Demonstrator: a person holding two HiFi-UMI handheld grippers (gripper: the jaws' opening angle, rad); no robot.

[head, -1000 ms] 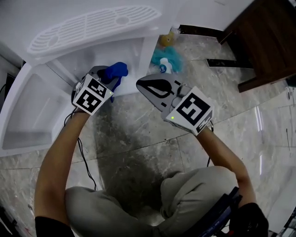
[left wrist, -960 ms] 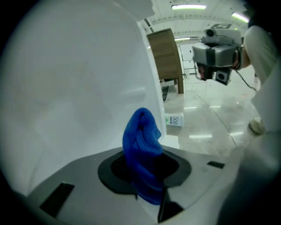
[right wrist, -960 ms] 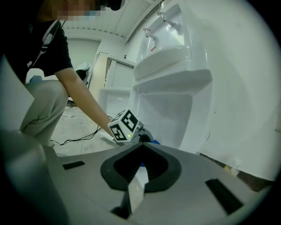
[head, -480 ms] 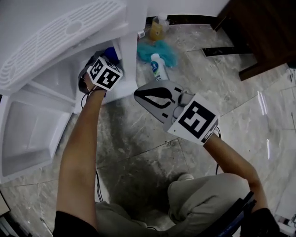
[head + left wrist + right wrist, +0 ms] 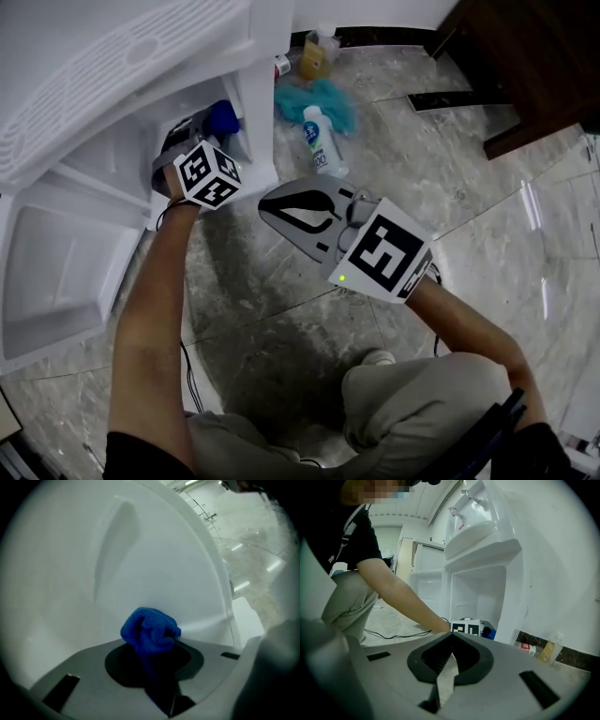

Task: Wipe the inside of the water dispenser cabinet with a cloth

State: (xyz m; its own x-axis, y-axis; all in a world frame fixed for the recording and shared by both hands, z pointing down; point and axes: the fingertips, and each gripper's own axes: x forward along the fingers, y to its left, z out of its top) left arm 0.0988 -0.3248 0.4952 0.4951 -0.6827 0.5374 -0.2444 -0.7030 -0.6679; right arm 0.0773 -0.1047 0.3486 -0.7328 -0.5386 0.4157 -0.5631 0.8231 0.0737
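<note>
The white water dispenser (image 5: 258, 89) stands at the upper left with its lower cabinet (image 5: 477, 595) open. My left gripper (image 5: 206, 129) reaches into that opening, shut on a bunched blue cloth (image 5: 223, 116). In the left gripper view the cloth (image 5: 150, 631) bulges out past the gripper (image 5: 153, 645), close to the cabinet's smooth white inner wall (image 5: 154, 564). My right gripper (image 5: 266, 208) hangs outside over the floor, in front of the cabinet. It is shut (image 5: 451, 641) with nothing in it.
The cabinet door (image 5: 56, 267) hangs open at the left. On the marble floor right of the dispenser lie a teal fluffy cloth (image 5: 330, 97), a white bottle (image 5: 320, 141) and a yellowish bottle (image 5: 314, 58). Dark wooden furniture (image 5: 539, 66) fills the upper right. A cable (image 5: 184, 352) trails by my left arm.
My left gripper has carried the blue cloth from the cabinet's front edge deeper inside and rolled. The right gripper has sunk slightly and stays shut.
</note>
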